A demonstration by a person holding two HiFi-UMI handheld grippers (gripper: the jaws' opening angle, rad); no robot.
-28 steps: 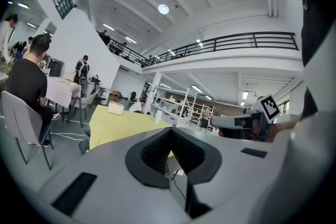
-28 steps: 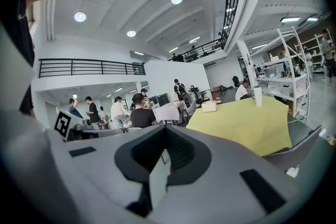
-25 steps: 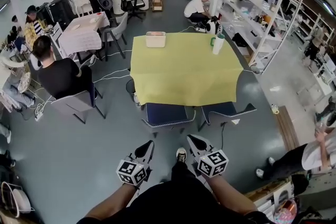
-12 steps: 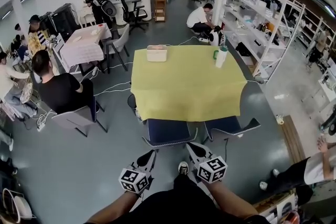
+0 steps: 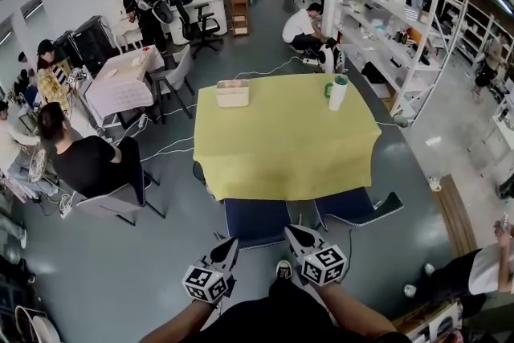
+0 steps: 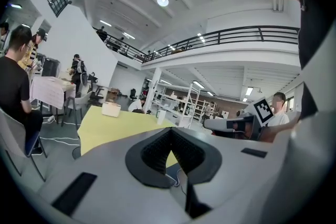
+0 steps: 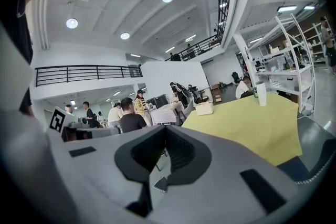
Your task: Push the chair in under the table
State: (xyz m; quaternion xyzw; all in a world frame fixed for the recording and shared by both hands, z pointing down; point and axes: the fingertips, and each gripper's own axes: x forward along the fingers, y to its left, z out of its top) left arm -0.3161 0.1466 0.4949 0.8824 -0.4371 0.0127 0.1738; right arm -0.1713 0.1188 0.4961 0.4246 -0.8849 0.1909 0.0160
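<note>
Both grippers are held low and close together in front of the person, pointing toward the table (image 5: 285, 142) with the yellow cloth. The left gripper (image 5: 230, 242) has its jaws pressed together with nothing between them, and so has the right gripper (image 5: 292, 232). The chair (image 5: 255, 222), with a dark blue seat, stands just ahead of the two tips and between them. Its near edge is close to both tips, but I cannot tell whether either touches it. Its far part sits under the hanging edge of the cloth. A second blue chair (image 5: 358, 206) stands beyond the right gripper and off to its right, angled at the table's corner. Far ahead of the grippers a white box (image 5: 233, 93) and a white cup (image 5: 338, 92) stand on the table's far side.
</note>
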